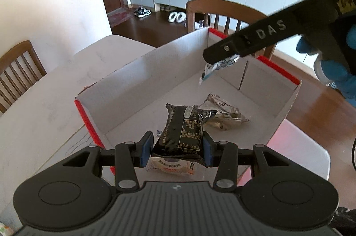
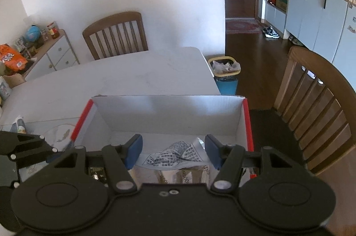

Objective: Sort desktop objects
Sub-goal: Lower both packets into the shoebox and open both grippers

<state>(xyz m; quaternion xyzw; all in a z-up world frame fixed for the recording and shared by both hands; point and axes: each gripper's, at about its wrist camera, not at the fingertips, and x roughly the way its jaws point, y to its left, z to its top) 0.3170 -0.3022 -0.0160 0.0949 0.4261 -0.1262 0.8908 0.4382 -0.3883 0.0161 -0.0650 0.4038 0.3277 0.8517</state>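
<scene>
Black foil snack packet (image 1: 183,131), light, crinkly and slippery, sits clamped across its middle in the left gripper (image 1: 178,152) over the white box (image 1: 138,78); right gripper (image 2: 173,151) pinches a printed wrapper (image 2: 173,157)

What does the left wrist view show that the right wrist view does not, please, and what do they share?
Only the left wrist view shows the left hand-held gripper shut on a black snack packet, a white packet beneath it, and a blue-gloved hand. Only the right wrist view shows the right hand-held gripper's pads either side of a white printed packet, plus a waste bin on the floor. Both show the red-edged cardboard box and a silver packet lying inside it.
</scene>
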